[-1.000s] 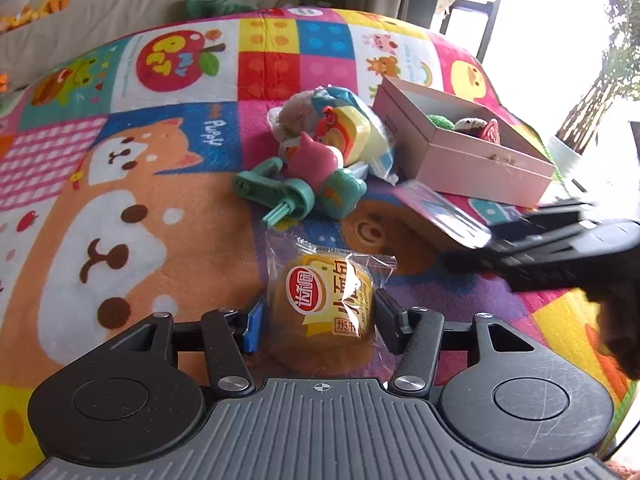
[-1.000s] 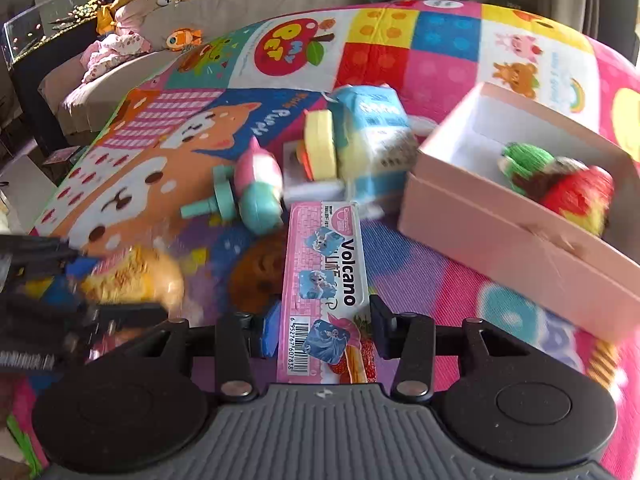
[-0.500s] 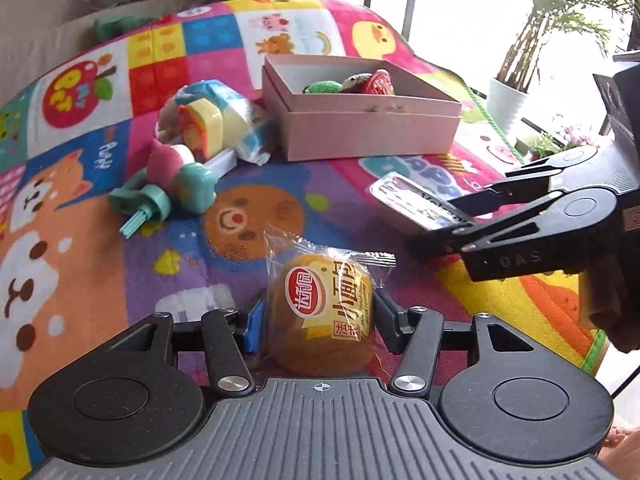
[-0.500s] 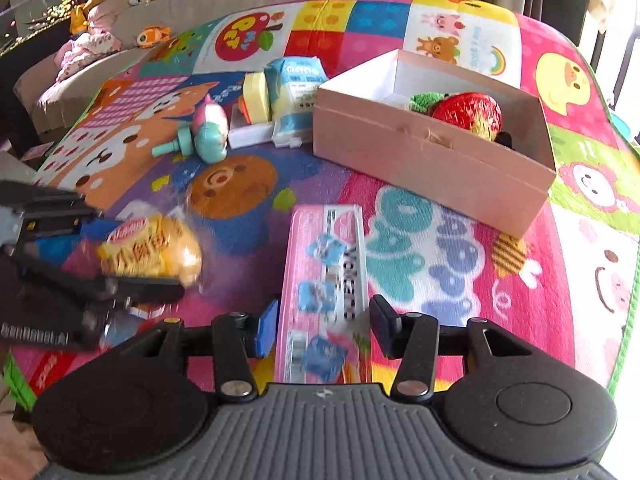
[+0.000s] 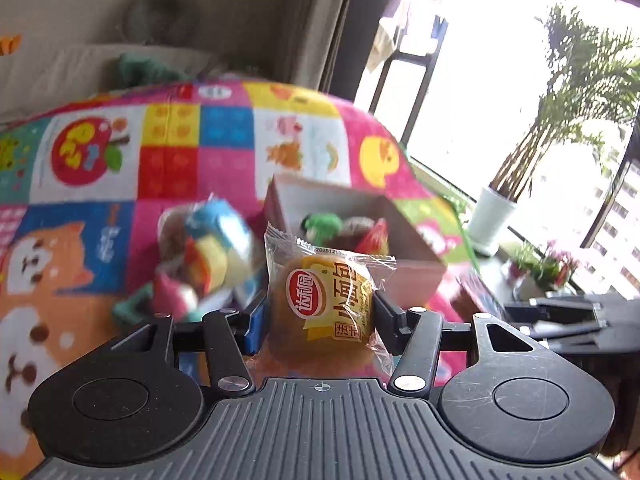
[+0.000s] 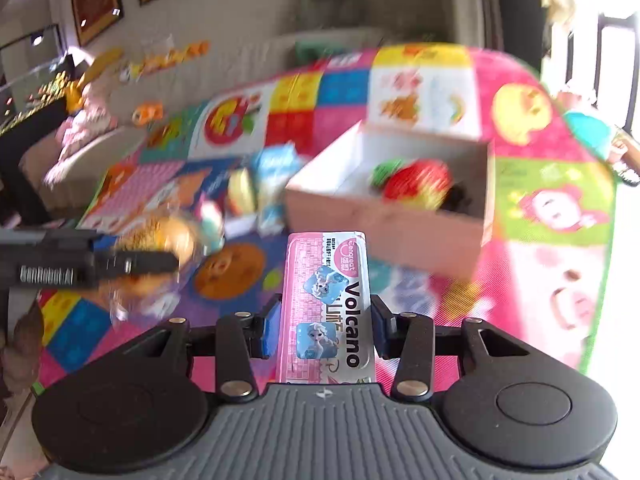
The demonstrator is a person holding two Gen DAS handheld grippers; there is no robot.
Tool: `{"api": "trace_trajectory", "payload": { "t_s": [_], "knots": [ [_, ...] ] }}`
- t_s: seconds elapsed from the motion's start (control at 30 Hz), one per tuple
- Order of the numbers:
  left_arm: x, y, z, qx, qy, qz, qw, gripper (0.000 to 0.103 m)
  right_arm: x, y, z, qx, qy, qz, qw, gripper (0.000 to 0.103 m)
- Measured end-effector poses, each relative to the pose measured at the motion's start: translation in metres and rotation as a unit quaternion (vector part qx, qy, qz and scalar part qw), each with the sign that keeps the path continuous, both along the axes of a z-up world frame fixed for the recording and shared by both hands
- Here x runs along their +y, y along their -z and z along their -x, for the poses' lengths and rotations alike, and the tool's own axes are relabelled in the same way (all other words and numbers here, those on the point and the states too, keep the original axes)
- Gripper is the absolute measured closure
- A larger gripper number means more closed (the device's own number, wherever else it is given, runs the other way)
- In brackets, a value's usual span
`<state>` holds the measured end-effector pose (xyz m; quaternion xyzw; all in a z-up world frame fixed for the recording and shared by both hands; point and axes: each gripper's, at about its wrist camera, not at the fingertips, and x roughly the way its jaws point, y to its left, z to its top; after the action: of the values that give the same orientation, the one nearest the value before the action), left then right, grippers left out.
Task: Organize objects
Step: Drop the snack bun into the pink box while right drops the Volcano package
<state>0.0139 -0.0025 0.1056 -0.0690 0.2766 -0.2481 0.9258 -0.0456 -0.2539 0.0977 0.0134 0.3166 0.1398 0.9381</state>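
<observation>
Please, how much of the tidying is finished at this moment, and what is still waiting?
Done: a few small things, one green and one red, already lie in the pink box. In hand: the left claw grips a wrapped cake, and the right claw grips a pink snack pack; both are lifted off the mat, facing the box. Left: a blurred pile of toys and packets beside the box.

A clear-wrapped golden bun (image 5: 326, 306) and a pink "Volcano" snack pack (image 6: 328, 308) were each held above the mat near an open pink box (image 6: 384, 220).
</observation>
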Motion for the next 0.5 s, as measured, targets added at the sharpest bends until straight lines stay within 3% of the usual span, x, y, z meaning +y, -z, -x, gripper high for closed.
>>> {"api": "trace_trajectory", "payload": {
  "t_s": [0.1, 0.2, 0.27, 0.37, 0.5],
  "knots": [
    [-0.028, -0.017, -0.048, -0.029, -0.015, 0.040, 0.9987, 0.044, -0.018, -0.016, 0.000, -0.030, 0.028, -0.004, 0.999, 0.060],
    [-0.052, -0.015, -0.090, -0.050, -0.035, 0.096, 0.9935, 0.044, -0.034, -0.022, -0.006, -0.047, 0.053, -0.008, 0.997, 0.060],
    [-0.077, 0.000, -0.117, -0.039, -0.029, 0.069, 0.9964, 0.044, -0.042, -0.021, -0.012, -0.052, 0.066, -0.012, 0.996, 0.060],
    [-0.111, 0.035, -0.150, 0.023, -0.013, -0.027, 0.9993, 0.045, -0.055, -0.018, -0.026, -0.050, 0.086, -0.013, 0.995, 0.060],
    [-0.101, 0.046, -0.153, 0.011, -0.022, -0.027, 0.9993, 0.046, -0.069, -0.014, -0.049, -0.054, 0.106, -0.017, 0.993, 0.060]
  ]
}}
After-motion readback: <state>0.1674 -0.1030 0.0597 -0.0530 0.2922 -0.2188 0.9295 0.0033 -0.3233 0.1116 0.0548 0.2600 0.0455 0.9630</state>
